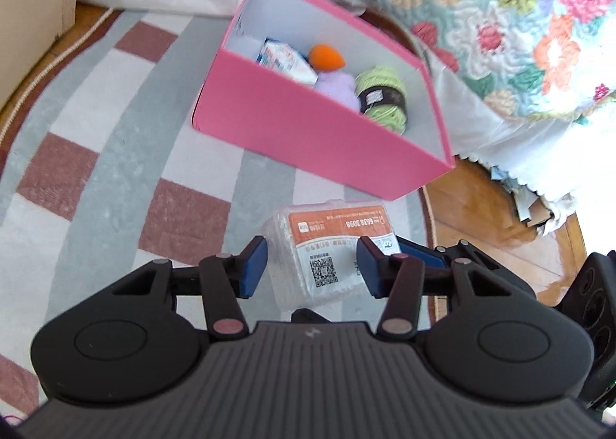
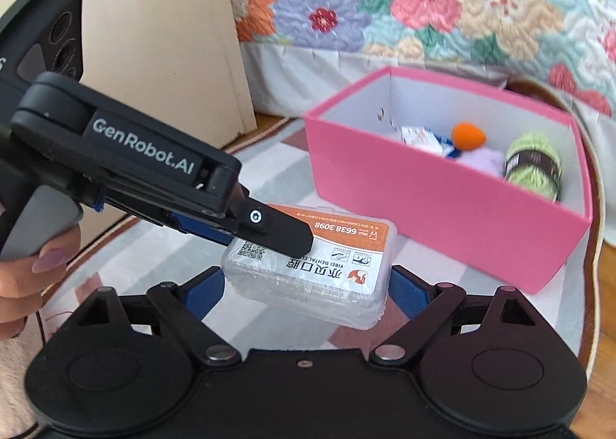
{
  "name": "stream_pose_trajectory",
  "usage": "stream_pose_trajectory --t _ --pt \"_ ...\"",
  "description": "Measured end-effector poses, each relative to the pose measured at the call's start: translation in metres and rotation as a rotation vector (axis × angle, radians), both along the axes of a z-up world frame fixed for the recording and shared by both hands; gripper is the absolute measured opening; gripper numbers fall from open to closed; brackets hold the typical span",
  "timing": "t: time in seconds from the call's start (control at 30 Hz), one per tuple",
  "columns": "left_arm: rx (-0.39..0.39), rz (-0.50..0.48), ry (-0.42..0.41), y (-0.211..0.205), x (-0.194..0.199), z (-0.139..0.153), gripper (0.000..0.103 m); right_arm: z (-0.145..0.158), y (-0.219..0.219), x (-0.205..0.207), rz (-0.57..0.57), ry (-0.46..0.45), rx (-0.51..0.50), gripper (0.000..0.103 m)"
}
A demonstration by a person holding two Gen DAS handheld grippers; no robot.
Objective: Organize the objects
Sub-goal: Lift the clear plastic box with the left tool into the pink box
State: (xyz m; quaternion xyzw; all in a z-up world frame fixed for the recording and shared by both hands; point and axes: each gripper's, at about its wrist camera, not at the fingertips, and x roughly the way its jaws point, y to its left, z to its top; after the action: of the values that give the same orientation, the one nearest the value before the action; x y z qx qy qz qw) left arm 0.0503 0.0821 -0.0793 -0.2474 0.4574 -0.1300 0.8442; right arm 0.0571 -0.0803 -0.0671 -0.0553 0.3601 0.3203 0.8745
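Yarn [image 1: 381,96] and small items sit in pink box [image 1: 319,139]; we hold clear case [image 2: 308,269] between both grippers, left gripper [image 1: 312,269] seemingly clamped, right gripper [image 2: 306,289] spread wide across it, boxing remains.

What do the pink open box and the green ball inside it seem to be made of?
Pink open box: probably matte cardboard, with thin stiff walls, sharp folded edges and a white lining. Green ball: looks like yarn, with soft wound strands and a dark paper band around it.
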Motion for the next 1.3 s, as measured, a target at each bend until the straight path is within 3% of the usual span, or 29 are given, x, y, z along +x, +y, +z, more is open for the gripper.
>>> stream_pose_trajectory --t 0.13,0.67,1.07,1.3 --pt "-0.043 0.02 -0.041 0.002 -0.011 0.019 0.049 0.022 -0.014 -0.03 0.01 -0.054 -0.004 0.094" --pt "-0.028 -0.008 -0.17 -0.017 -0.017 0.099 0.049 0.089 -0.025 -0.035 -0.01 -0.224 -0.031 0.094" --pt "0.019 -0.013 -0.166 -0.034 0.041 0.133 0.049 0.11 -0.03 0.01 -0.047 -0.275 -0.05 0.094" --pt "0.039 -0.005 -0.106 -0.045 0.103 0.119 0.05 0.101 -0.035 0.064 -0.093 -0.195 -0.059 0.094"
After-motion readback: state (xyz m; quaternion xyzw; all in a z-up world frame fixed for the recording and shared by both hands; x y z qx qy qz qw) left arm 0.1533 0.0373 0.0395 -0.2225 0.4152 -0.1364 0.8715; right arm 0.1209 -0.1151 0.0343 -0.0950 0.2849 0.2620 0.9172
